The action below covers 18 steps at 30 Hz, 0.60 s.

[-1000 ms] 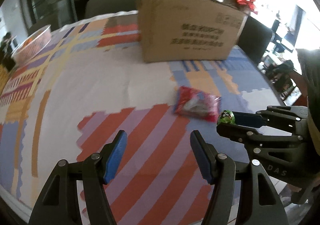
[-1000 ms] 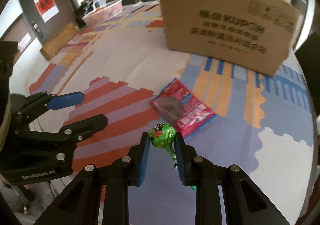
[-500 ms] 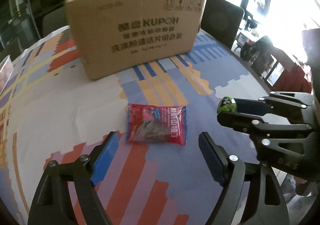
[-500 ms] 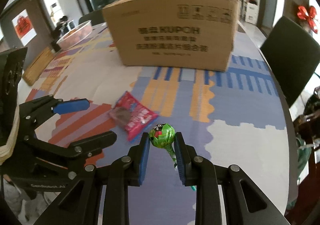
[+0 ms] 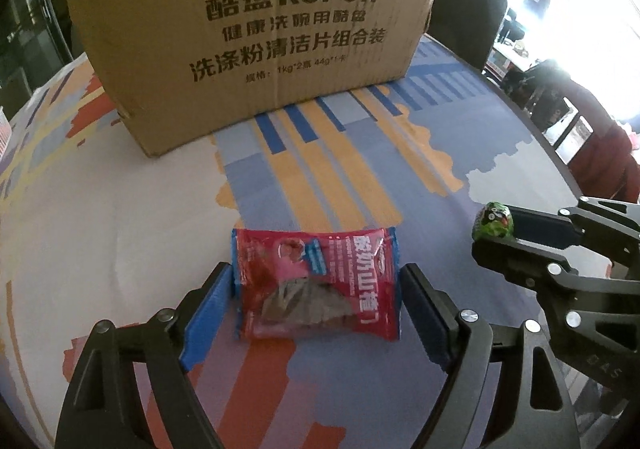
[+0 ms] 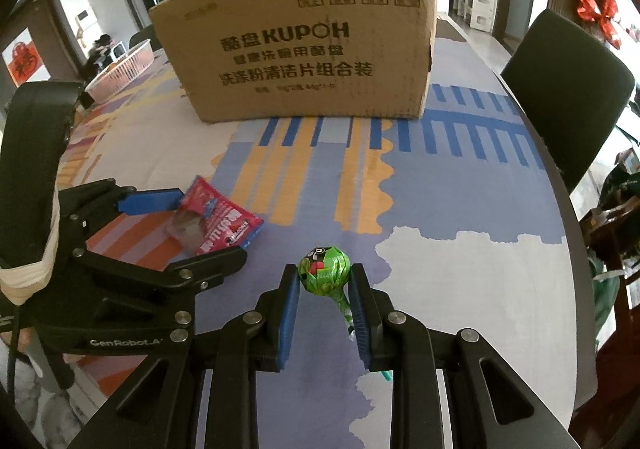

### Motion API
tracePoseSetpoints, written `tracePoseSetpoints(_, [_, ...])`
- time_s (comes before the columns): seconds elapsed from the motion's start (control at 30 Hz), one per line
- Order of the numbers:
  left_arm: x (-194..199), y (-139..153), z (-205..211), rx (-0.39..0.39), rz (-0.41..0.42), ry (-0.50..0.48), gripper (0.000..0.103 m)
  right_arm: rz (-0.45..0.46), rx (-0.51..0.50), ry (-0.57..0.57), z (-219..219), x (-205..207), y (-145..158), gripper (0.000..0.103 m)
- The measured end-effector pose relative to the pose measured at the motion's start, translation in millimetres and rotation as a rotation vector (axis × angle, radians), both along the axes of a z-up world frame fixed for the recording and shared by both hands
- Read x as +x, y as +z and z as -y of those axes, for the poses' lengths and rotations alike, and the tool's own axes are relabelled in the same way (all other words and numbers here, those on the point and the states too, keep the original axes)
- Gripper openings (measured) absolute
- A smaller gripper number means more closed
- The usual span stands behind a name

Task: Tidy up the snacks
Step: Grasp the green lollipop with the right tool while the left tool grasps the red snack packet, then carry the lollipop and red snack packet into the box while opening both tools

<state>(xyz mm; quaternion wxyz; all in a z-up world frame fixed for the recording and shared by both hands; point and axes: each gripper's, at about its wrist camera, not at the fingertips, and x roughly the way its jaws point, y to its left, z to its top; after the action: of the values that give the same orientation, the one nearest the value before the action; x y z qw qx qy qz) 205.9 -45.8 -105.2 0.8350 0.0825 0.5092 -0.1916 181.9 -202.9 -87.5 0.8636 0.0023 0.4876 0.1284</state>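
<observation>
Lollipop clamped, packet between open fingers

Fingers of my right gripper (image 6: 325, 289) are closed on a green-wrapped lollipop (image 6: 324, 270); its round head sits between the blue pads, and the stick runs down behind the right pad, so most of it is hidden. My left gripper (image 5: 316, 301) stands apart, one blue pad on each side of a red snack packet (image 5: 316, 285) lying flat on the table. Whether the pads touch the packet's ends I cannot tell; they look just beside it. The small print on the packet is too blurred to read.

Beyond both sets of jaws stands a cardboard box (image 5: 256, 29), printed KUPOH, its top cut off in the left view, so its inside is unseen. Under everything is the patterned tablecloth (image 6: 460, 209). Far off to my left sits a pink basket (image 6: 120, 69), its contents unclear. To my right, past the table edge, is a dark chair (image 6: 568, 89).
</observation>
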Motion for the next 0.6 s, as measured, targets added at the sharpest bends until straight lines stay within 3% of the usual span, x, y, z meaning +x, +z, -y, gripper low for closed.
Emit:
tracePoseSetpoints(0.13, [-0.6, 1.0, -2.7, -0.026, 0.007, 0.018, 0.079, -0.001, 0.011, 0.0, 0.5, 2.5, -1.0, 0.026])
tracePoseSetpoints(0.2, [-1.6, 2.3, -4.6, -0.023, 0.023, 0.032, 0.065, 0.0, 0.013, 0.0, 0.7, 3.4, -0.9, 0.026])
tracePoseSetpoints(0.3, [-4.8, 5.6, -8.3, -0.038, 0.04, 0.041, 0.058, 0.002, 0.015, 0.002, 0.5, 4.0, -0.8, 0.026])
tracePoseSetpoints(0.6, [-12.7, 18.0, -12.4, -0.064, 0.059, 0.064, 0.054, 0.025, 0.032, 0.013, -1.9, 3.0, 9.1, 0.026])
